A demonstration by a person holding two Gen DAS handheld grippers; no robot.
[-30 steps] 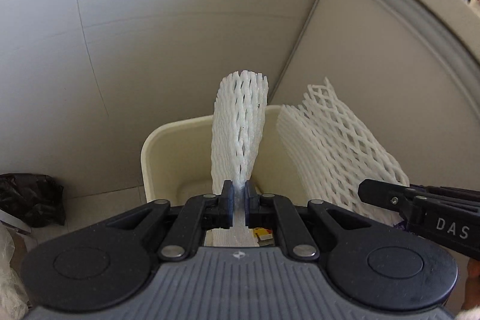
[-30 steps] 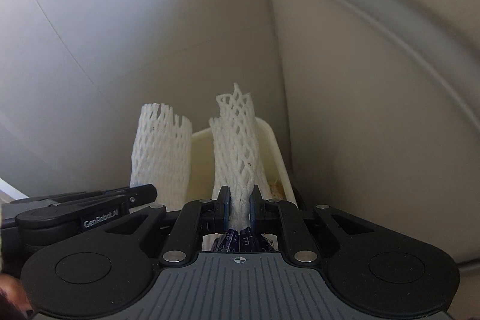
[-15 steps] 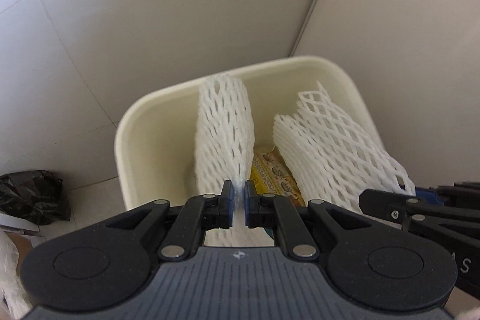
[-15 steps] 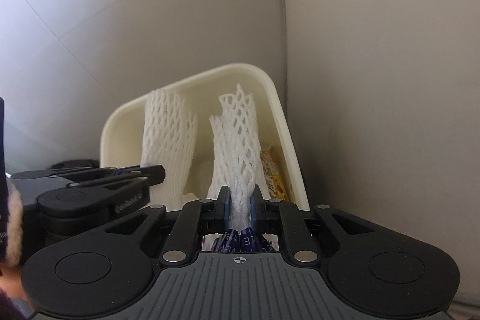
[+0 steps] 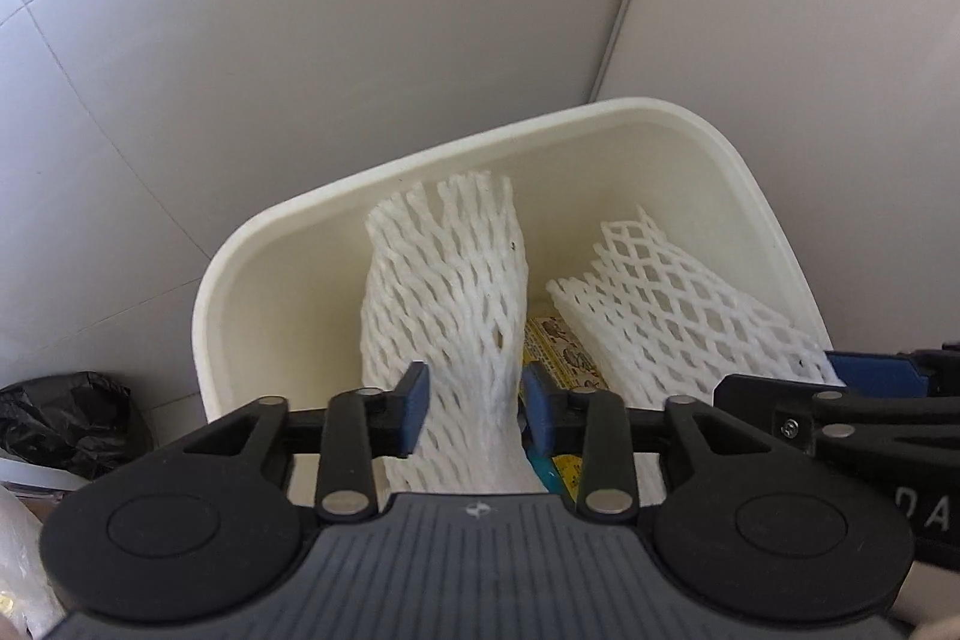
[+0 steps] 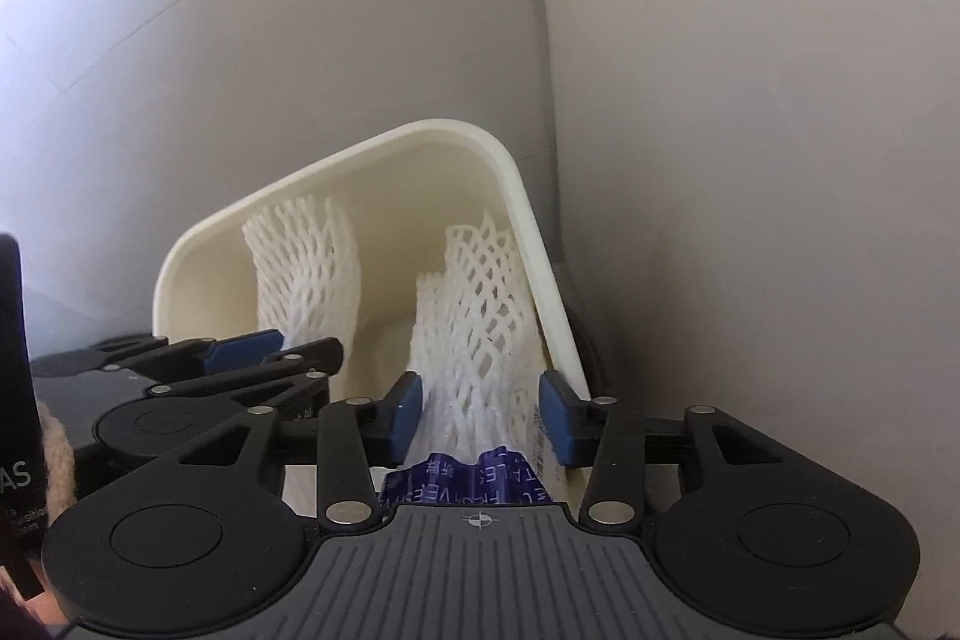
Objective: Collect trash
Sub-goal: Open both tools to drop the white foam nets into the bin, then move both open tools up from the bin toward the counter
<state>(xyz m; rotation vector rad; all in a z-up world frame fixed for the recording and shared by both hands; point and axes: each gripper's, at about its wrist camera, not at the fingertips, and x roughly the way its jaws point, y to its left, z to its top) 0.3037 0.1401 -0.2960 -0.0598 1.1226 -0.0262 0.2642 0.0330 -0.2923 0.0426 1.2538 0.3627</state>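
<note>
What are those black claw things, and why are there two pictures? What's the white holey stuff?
Those claws are grippers, like big tongs. A person holds one in each hand, and each has a camera looking out along its two fingers. That gives two pictures: one from the left gripper, one from the right gripper.

Both point down into a cream trash bin in a corner of the room. The white holey stuff is foam net, the soft wrapping for fruit. One foam net sits between the left gripper's blue fingers, another foam net between the right ones. Both grippers are open, so the nets are being let go into the bin.
</note>
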